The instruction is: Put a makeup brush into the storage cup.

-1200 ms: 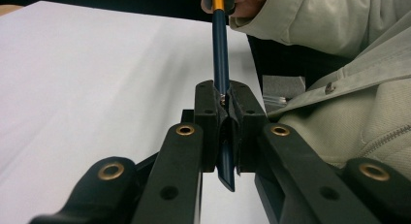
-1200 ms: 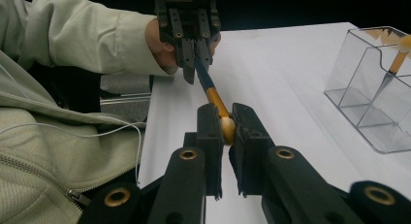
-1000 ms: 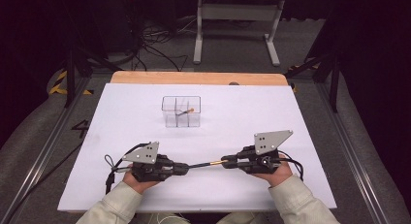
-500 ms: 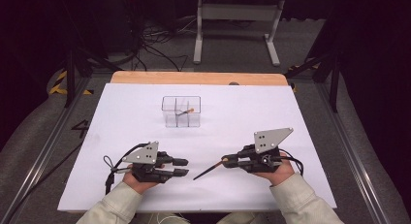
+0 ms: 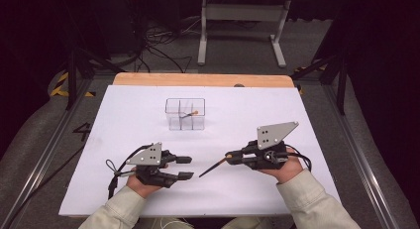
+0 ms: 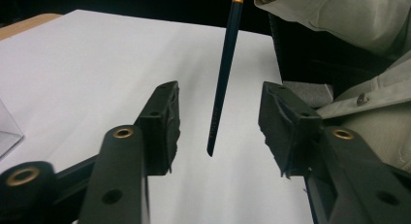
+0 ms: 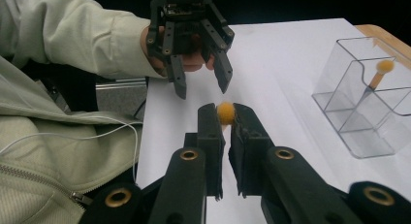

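Observation:
A thin dark stick (image 5: pixel 213 168) with an orange ball tip (image 7: pixel 225 111) is clamped at its tip end in my right gripper (image 5: pixel 229 156), which is shut on it. It slants down to the left toward my left gripper (image 5: pixel 188 167). The left jaws have just been opening. In the left gripper view the stick's dark end (image 6: pixel 223 73) hangs between the spread pads (image 6: pixel 167 117), touching neither. A similar stick (image 5: pixel 189 113) leans inside the clear divided box (image 5: pixel 185 114) farther back.
White paper (image 5: pixel 297 115) covers the table, with a wooden strip (image 5: pixel 198 79) along its far edge. Cables trail from both grippers. Sleeves and hands come in at the near edge. A metal stand (image 5: pixel 242 21) is on the floor beyond the table.
The left jaws have opened and let go of the stick. My right gripper has risen a little with it, so the freed dark end now points down to the left.

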Action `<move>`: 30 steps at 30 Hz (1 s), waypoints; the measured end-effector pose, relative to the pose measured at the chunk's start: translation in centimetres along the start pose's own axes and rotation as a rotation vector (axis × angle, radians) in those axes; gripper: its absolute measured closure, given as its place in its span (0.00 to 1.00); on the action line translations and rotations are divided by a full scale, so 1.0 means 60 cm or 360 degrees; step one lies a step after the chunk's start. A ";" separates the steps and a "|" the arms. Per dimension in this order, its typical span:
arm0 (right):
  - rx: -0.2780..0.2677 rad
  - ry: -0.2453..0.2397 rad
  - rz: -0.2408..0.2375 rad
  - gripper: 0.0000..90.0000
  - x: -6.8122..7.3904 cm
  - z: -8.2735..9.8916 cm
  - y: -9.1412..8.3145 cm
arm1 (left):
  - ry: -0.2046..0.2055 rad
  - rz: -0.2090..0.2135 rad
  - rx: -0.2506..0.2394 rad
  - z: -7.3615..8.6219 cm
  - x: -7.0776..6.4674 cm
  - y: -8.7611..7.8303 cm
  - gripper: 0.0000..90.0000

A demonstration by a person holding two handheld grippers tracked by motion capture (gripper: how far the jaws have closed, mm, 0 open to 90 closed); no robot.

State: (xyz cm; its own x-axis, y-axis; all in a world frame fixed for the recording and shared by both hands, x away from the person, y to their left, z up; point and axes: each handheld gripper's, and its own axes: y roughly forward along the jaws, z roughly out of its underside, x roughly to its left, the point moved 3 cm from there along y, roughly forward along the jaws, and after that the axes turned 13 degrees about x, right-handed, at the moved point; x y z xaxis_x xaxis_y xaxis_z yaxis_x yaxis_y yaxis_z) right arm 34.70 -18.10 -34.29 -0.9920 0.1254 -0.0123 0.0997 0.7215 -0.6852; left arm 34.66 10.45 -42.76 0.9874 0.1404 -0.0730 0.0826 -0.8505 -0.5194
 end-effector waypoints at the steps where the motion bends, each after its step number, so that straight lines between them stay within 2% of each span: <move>1: 0.0000 0.0000 0.0000 0.93 0.000 0.000 0.000 | 0.0000 0.0000 0.0000 0.000 0.000 0.000 0.51; 7: 0.0067 -0.0017 -0.0015 0.92 -0.004 -0.025 -0.003 | -0.0046 0.0001 -0.0024 -0.005 0.006 0.005 0.50; 17: 0.0178 -0.0009 -0.0044 0.92 -0.007 -0.039 0.015 | -0.0029 0.0049 -0.0025 -0.031 0.005 0.029 0.50; 30: 0.0199 -0.0003 -0.0071 0.92 -0.008 -0.041 0.031 | -0.0019 0.0140 0.0023 -0.051 0.000 0.060 0.59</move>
State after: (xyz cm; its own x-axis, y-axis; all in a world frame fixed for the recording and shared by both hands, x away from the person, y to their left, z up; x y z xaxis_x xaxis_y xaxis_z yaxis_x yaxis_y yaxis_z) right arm 35.57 -15.17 -33.76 -0.9954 0.0935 0.0188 0.0451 0.6355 -0.7708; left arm 35.38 5.81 -42.03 0.9890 0.0714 -0.1292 -0.0067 -0.8525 -0.5227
